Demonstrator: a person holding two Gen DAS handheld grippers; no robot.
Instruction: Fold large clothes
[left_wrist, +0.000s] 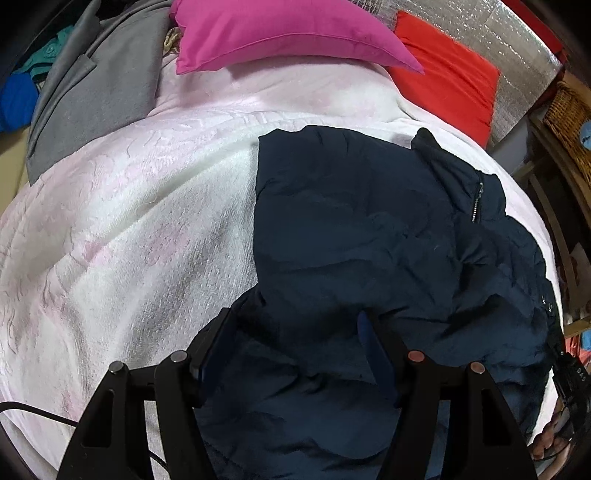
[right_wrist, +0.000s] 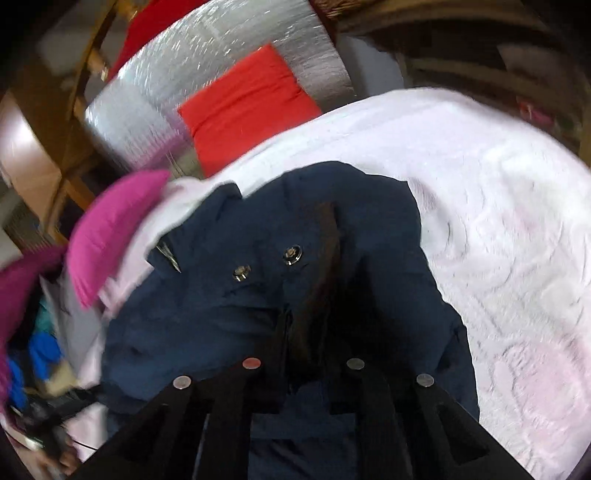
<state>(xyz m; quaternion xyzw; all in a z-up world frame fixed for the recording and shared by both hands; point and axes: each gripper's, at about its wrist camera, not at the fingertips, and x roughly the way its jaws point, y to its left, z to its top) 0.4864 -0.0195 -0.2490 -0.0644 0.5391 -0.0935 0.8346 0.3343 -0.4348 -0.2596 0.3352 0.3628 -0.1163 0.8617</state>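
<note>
A pale pink-white blanket (left_wrist: 129, 229) with an embossed pattern covers the bed and fills most of both views. On it lies the navy puffer jacket (left_wrist: 362, 229), spread over the right half of the bed in the left wrist view, its collar toward the pillows and a short zipper (left_wrist: 477, 201) showing near its upper right edge. In the right wrist view the same jacket sits in the middle of the frame, with two metal snap buttons (right_wrist: 292, 255) on its front flap.

At the head of the bed, a magenta pillow (left_wrist: 280, 33) rests on the blanket, and a red cushion (left_wrist: 447, 74) leans against a silver foil-faced panel (left_wrist: 517, 55) just beside it. A grey garment (left_wrist: 96, 92) lies along the far left edge of the bed, with blue and teal clothes (left_wrist: 22, 88) piled beyond it. A wicker basket (left_wrist: 570, 110) stands off the bed to the right.

The left gripper (left_wrist: 295, 332) has its jaws spread wide, with the jacket's lower fabric bunched between them; neither jaw visibly pinches it. The right gripper (right_wrist: 306, 332) is pressed into the jacket's dark folds, its jaws standing close together, but blur and shadow hide the tips, so I cannot tell whether they have hold of the cloth.
</note>
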